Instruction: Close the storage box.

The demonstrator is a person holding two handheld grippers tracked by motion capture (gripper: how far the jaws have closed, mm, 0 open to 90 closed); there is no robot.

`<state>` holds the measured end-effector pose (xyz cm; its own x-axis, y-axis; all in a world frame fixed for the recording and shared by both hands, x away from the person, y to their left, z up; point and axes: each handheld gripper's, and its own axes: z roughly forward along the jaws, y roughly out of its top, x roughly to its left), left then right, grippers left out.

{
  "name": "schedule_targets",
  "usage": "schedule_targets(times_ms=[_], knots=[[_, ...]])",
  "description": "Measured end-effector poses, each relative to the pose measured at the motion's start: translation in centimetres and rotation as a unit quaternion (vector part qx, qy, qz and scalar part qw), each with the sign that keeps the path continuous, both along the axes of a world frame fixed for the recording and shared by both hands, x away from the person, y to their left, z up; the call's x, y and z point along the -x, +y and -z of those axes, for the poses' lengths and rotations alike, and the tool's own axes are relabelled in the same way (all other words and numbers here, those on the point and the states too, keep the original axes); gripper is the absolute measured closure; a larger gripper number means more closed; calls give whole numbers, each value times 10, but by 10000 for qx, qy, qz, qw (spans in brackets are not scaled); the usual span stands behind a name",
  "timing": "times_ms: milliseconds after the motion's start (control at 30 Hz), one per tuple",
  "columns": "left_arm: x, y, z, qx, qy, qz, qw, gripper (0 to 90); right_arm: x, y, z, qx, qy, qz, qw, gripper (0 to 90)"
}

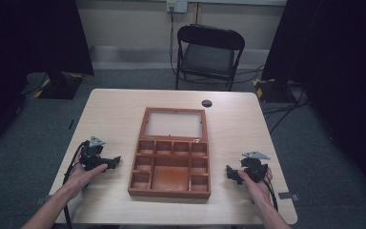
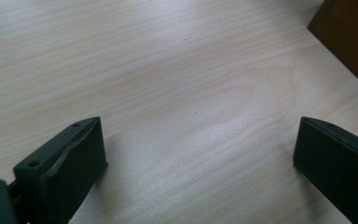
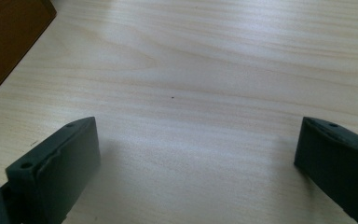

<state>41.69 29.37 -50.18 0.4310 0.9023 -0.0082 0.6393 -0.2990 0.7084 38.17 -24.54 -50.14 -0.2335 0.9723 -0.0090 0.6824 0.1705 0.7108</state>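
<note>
Recording studio or lab room: light wood table (image 1: pixel 114 114) on grey carpet, black folding chair (image 1: pixel 208 55) behind table, black curtains (image 1: pixel 33 33) either side, wall socket (image 1: pixel 176 5) above chair, cables (image 1: pixel 286 107) right of table.

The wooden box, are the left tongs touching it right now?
Apart. The high view shows bare table between the left tongs and the wooden box; the left gripper view shows open jaws over tabletop only.

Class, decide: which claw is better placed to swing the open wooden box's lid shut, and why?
Probably the left claw: open, it sits slightly nearer the wooden box and its flat-lying lid than the right claw, also open. It's close.
</note>
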Motion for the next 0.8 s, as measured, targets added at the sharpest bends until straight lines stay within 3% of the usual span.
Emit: schedule_targets(times_ms=[267, 300, 333, 467, 633, 800], knots=[[-1, 1, -4, -13, 70, -83, 9999, 85, 0, 3, -2, -10, 80, 13, 10000, 12], [0, 2, -5, -28, 68, -79, 9999, 115, 0, 3, -3, -10, 101, -16, 9999, 41], [-1, 4, -7, -11, 116, -7, 9999, 162, 0, 4, -6, -24, 54, -158, 9999, 184], [-1, 1, -9, 54, 103, 37, 9999, 162, 0, 6, -11, -111, 128, -377, 9991, 164], [1, -1, -18, 171, -62, 153, 9997, 162, 1, 13, -23, -91, -135, -678, 9976, 156], [-3, -7, -23, 304, -154, 137, 9993, 169, -2, 18, -33, 14, -257, -728, 9970, 207]])
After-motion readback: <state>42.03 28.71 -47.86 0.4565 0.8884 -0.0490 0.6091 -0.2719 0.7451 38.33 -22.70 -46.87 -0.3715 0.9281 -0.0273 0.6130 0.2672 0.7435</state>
